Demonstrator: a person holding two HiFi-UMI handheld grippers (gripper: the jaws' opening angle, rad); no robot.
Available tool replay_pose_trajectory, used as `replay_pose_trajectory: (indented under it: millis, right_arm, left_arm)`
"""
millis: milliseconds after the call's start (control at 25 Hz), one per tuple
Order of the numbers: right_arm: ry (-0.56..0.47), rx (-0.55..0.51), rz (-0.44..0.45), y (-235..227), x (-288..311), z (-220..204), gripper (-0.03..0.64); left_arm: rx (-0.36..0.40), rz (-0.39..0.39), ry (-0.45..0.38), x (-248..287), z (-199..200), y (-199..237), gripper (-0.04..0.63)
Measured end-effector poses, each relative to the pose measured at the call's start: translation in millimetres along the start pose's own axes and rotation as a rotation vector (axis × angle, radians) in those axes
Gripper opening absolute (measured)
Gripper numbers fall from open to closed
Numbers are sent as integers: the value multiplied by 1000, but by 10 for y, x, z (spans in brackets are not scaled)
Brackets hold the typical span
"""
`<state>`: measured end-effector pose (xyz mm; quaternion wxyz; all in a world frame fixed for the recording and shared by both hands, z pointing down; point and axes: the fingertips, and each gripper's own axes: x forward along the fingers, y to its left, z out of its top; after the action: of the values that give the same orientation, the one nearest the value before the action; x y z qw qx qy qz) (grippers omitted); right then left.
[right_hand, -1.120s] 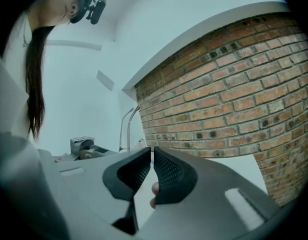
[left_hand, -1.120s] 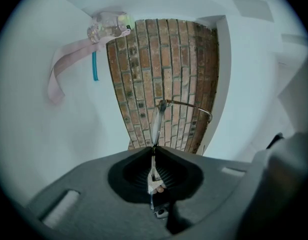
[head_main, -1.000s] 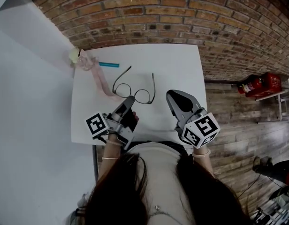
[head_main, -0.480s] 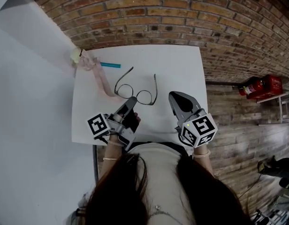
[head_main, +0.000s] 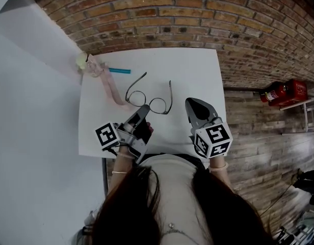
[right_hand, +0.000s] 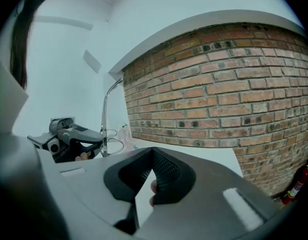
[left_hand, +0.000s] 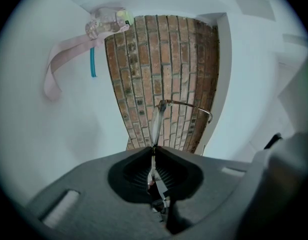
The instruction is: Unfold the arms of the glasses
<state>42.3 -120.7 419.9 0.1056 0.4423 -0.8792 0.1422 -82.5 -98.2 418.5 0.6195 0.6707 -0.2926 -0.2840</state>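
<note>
Thin wire-framed glasses (head_main: 158, 105) lie on the white table (head_main: 198, 70) with both arms spread and pointing toward the brick wall. My left gripper (head_main: 144, 108) is shut on the frame near its left lens. In the left gripper view the thin rim (left_hand: 157, 119) runs straight out from between the closed jaws of that gripper (left_hand: 153, 150). My right gripper (head_main: 193, 105) hovers just right of the glasses, shut with nothing in it. In the right gripper view its jaw tips (right_hand: 153, 152) meet, and the glasses (right_hand: 105, 126) stand at the left beside the left gripper (right_hand: 69, 133).
A pink strap (head_main: 110, 88) with a small clear item at its end and a teal pen (head_main: 119, 71) lie at the table's far left. The brick wall (head_main: 198, 14) borders the far edge. A red fire extinguisher (head_main: 281, 92) sits on the floor to the right.
The glasses and left gripper have shifted slightly right. The right gripper has drifted a little right and its marker cube has turned inward.
</note>
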Motion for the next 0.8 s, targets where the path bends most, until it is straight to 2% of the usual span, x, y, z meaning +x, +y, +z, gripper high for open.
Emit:
replay_pose_trajectory:
  millis: [800]
  right_arm:
    - [9,3,-5,23,16,-6,5]
  left_arm:
    - [-12,4,27,36,-13,36,21]
